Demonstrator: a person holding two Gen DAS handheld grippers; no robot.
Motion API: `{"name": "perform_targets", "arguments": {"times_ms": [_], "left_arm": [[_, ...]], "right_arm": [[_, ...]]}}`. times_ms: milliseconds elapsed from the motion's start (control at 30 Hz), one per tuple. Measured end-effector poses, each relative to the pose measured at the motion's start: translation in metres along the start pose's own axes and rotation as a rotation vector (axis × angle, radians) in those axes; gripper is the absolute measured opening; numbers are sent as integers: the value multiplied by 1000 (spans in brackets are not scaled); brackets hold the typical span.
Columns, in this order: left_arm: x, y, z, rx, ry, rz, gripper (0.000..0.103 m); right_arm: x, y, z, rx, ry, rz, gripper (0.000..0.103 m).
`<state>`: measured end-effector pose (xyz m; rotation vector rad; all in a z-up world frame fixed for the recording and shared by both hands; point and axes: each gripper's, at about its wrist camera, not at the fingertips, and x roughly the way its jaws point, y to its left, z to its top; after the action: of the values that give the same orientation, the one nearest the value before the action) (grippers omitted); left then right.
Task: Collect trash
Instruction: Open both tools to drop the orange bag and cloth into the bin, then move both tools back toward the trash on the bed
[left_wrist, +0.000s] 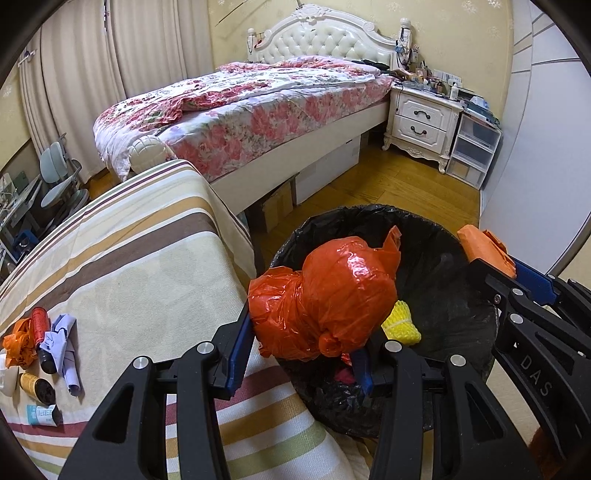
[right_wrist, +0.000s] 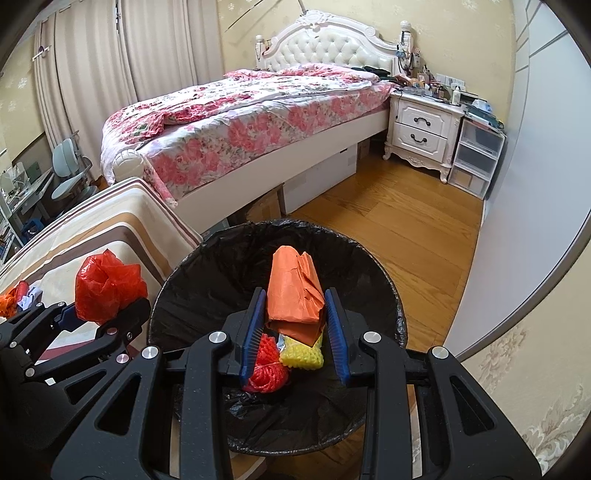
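My left gripper (left_wrist: 306, 325) is shut on a crumpled red-orange plastic bag (left_wrist: 332, 295) and holds it over the near-left rim of a bin lined with a black bag (left_wrist: 461, 295). My right gripper (right_wrist: 295, 310) is shut on a folded orange paper packet (right_wrist: 295, 291) above the middle of the bin (right_wrist: 207, 295). Inside the bin lie a yellow foam net (right_wrist: 301, 356) and a red net (right_wrist: 267, 365). The right gripper with its orange packet (left_wrist: 484, 247) shows at the right in the left wrist view. The left gripper's bag (right_wrist: 107, 288) shows at the left in the right wrist view.
A striped cloth surface (left_wrist: 129, 258) lies left of the bin, with several pieces of trash at its left edge (left_wrist: 40, 350). A bed with floral bedding (left_wrist: 240, 110), a white nightstand (left_wrist: 421, 122) and plastic drawers (left_wrist: 472, 147) stand beyond. Wooden floor (right_wrist: 388, 229) lies behind the bin.
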<state>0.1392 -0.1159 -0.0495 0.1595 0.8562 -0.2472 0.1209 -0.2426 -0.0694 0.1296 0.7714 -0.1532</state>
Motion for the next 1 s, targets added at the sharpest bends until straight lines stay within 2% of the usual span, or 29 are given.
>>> {"name": "perform_targets", "arguments": {"times_ms": [233, 300, 333, 367, 500, 633, 733, 1000], "left_arm": [[5, 0, 3, -3, 20, -1, 47], [5, -1, 4, 3, 20, -4, 57], [5, -1, 4, 2, 18, -4, 59], [5, -1, 5, 0, 15, -5, 64], [4, -2, 5, 0, 11, -6, 69], [2, -3, 5, 5, -1, 2, 71], [0, -2, 5, 9, -14, 11, 72], [-21, 13, -2, -10, -47, 27, 73]], "right_arm": [[6, -3, -2, 8, 10, -12, 33], [8, -5, -1, 13, 11, -14, 34], [8, -6, -2, 17, 11, -14, 37], [7, -7, -2, 21, 7, -16, 45], [6, -9, -2, 26, -2, -29, 46], [3, -14, -2, 41, -8, -42, 49], [1, -15, -2, 50, -14, -52, 56], [-5, -11, -5, 47, -14, -40, 60]]}}
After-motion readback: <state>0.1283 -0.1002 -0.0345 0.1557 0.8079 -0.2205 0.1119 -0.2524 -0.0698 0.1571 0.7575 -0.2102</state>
